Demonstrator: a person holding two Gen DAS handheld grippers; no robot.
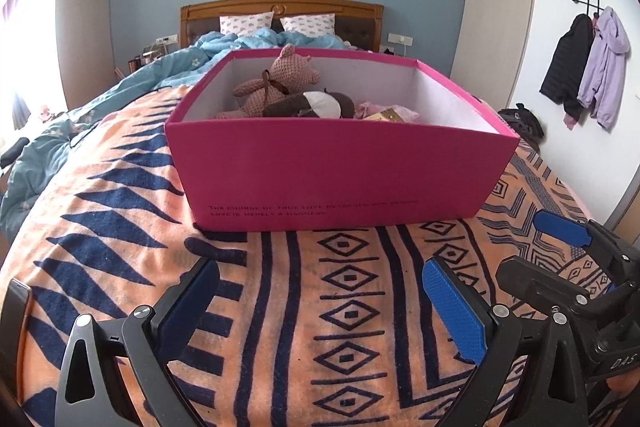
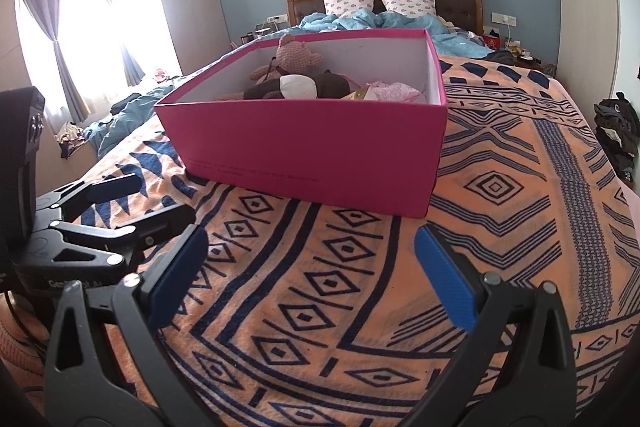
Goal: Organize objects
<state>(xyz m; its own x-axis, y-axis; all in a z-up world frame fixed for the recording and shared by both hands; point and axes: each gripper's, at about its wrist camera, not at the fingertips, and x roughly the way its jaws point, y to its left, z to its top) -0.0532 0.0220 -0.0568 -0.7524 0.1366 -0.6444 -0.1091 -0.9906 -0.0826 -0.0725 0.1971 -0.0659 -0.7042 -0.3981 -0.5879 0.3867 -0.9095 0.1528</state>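
hovering low over the near end of the orange patterned blanket (image 1: 304, 307): left gripper (image 1: 320, 307) and right gripper (image 2: 312, 279), jaws spread wide, grasping nothing; sitting farther up the bed, pink box (image 1: 340, 171) holding a knitted bear (image 1: 280, 75) and brown plush (image 1: 316, 105)

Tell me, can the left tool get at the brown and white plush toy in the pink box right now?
Probably yes. The left tool is open and empty, the pink box has no lid, and the brown and white plush toy lies on top. Only the box's near wall stands between them, so it would have to go over that.
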